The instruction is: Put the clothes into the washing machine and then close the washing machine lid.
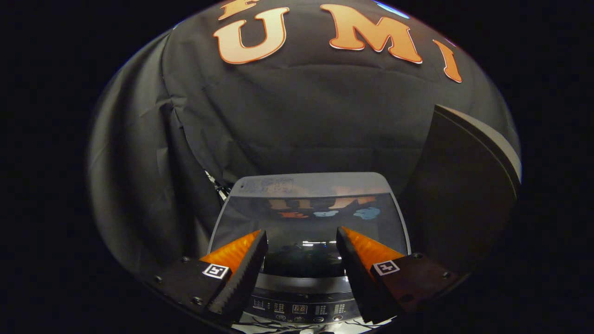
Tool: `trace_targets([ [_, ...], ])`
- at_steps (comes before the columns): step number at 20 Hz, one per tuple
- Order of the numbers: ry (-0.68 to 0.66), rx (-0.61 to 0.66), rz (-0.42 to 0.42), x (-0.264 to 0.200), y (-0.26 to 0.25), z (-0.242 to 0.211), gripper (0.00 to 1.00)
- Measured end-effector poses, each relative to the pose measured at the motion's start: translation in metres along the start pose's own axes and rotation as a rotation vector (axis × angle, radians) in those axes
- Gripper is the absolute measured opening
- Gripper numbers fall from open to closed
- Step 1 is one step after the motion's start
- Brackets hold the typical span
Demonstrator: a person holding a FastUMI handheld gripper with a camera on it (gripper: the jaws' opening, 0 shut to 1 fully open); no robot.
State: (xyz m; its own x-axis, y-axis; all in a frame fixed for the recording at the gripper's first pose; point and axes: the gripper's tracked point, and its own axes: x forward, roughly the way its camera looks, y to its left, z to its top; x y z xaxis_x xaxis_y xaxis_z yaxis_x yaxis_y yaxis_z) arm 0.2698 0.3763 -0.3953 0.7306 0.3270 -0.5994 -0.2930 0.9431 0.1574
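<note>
Black cloth wall (297, 120) fills the upper frame; washer (308, 185) sits low centre, glass lid (308, 232) down. Tongs (301, 239) spread apart, empty, above the lid.

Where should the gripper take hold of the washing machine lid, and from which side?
Probably the grey front lip of the lid, beside the control panel, from the near side: the lid lies flat, with the open gripper above it.

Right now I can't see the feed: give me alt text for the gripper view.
The gripper is open and holds nothing, poised above a top-loading washing machine whose dark glass lid lies shut. Its control panel sits low between the fingers; a dark curved panel stands to the machine's right.
</note>
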Motion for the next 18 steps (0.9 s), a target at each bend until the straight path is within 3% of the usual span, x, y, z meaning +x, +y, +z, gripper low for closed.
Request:
trace_targets([
  [8,-0.243,-0.041,-0.003,-0.123,-0.021,0.111,0.97],
  [18,-0.477,-0.066,-0.112,-0.312,-0.154,0.173,0.97],
])
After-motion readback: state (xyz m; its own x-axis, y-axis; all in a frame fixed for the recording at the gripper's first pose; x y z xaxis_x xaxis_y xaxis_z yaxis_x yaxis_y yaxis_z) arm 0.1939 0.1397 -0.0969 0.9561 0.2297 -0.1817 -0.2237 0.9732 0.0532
